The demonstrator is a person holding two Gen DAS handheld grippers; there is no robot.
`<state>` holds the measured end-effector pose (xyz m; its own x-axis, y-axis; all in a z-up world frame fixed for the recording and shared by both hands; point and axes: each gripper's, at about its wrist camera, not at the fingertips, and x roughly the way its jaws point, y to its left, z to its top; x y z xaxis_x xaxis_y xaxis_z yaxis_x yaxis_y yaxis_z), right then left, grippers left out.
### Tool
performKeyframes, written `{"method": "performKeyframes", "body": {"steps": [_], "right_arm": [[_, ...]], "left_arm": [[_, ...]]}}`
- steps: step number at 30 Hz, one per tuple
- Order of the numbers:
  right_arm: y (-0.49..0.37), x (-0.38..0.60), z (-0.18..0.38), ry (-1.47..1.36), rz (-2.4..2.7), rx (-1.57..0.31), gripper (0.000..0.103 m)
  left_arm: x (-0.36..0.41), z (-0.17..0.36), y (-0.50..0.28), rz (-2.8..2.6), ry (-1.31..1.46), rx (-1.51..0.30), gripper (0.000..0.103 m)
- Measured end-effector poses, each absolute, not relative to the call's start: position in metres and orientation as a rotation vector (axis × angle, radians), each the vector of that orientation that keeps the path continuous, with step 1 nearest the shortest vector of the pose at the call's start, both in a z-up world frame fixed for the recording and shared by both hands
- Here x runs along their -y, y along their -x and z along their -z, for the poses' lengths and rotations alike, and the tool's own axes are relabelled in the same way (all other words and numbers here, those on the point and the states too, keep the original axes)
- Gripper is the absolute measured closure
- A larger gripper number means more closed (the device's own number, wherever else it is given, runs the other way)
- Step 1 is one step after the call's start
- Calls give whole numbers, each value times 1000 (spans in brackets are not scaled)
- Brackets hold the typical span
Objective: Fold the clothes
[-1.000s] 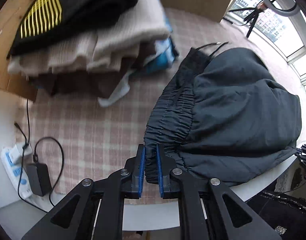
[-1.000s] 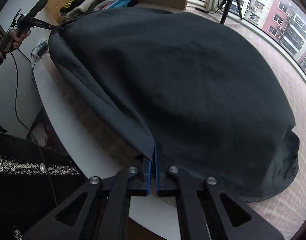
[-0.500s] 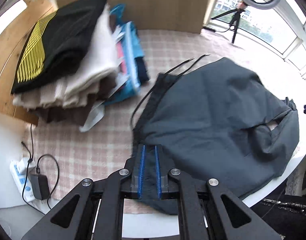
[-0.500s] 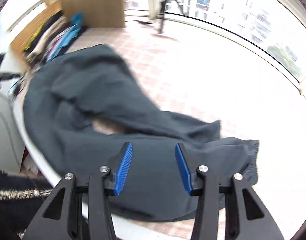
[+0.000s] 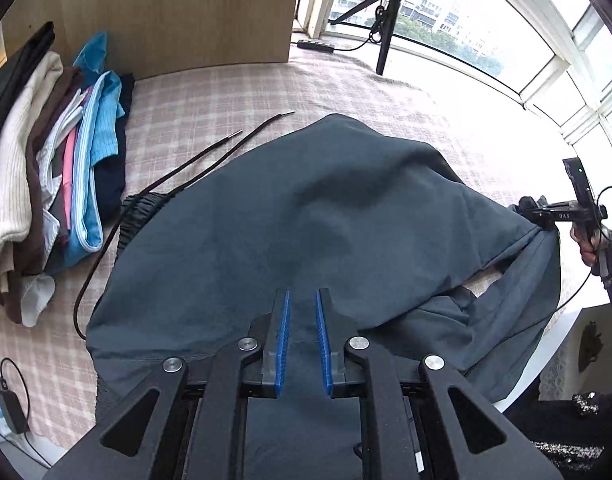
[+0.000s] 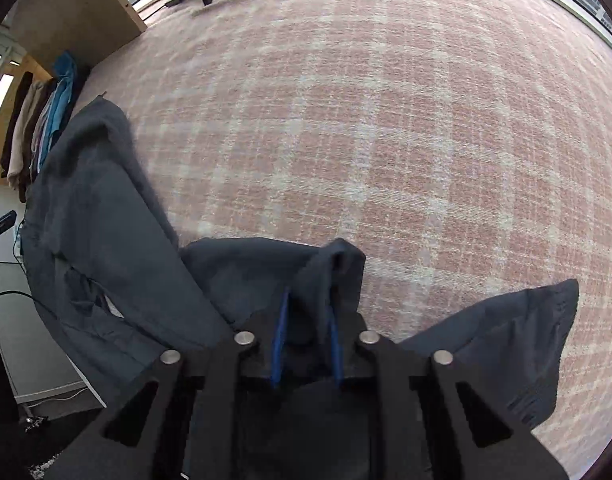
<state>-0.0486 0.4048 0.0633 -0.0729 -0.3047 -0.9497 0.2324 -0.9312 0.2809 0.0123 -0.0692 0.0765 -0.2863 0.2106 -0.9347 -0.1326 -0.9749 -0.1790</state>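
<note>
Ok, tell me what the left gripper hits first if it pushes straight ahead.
Most likely the dark grey trousers: the left gripper, jaws slightly apart, hangs right over that cloth, and the cloth fills its line ahead. Height above it is unclear.

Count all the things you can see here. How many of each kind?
Dark grey pants: 1
Stack of folded clothes: 1
Drawstring ends: 2
Tripod: 1
Grippers, left gripper and right gripper: 2
Total: 7
</note>
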Motion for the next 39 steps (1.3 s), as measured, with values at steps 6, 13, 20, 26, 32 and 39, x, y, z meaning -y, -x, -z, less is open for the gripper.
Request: {"method": "performKeyframes", "body": {"steps": [6, 13, 20, 26, 32, 39], "right_arm": [[55, -411, -204, -1341, 2579, -76, 101], [43, -499, -253, -1195, 2878, -108, 96], [58, -583, -137, -1692, 2681, 166, 76], [98, -661, -110, -1700, 2744, 415, 53], [140, -699, -68, -1825, 2650, 536, 51], [159, -651, -56, -1731, 2677, 208, 76]], "left_arm": [[72, -74, 1, -2368, 1749, 155, 92], [16, -70, 11, -2257, 1684, 79, 84], [-64, -49, 23, -2106, 1694, -39, 83], [-82, -40, 26, -2087, 1763, -63, 83], [-36, -45, 18, -2197, 1852, 54, 81], [104, -75, -21, -2578, 1925, 303, 70]]}}
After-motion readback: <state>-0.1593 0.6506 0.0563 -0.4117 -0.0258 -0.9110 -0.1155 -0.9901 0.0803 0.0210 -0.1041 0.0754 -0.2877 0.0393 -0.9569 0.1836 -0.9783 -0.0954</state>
